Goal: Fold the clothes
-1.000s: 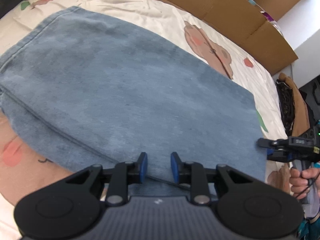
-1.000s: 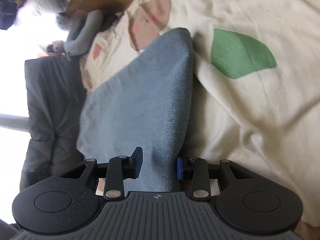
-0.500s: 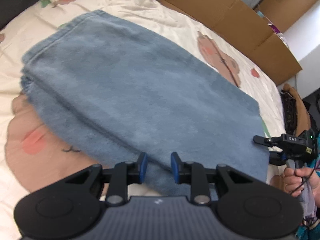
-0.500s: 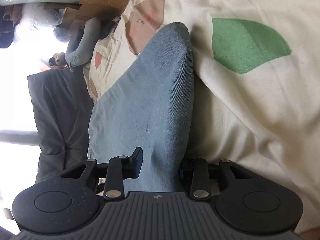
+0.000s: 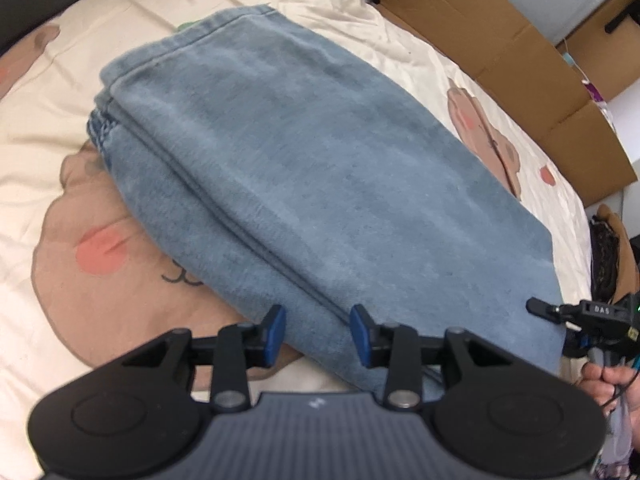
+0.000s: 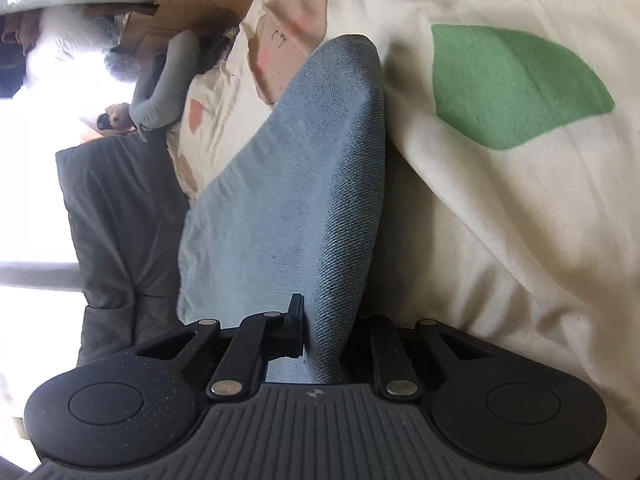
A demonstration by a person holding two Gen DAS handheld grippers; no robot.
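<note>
My right tool (image 6: 320, 332) is closing on the folded jeans (image 5: 320, 184) edge to lift it; my left tool (image 5: 318, 334) is opening, astride the hem without gripping.

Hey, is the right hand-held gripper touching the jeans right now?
Touching. In the right wrist view, the right hand-held gripper is closing its jaws on the folded edge of the jeans, with the denim pinched between the fingers.
</note>
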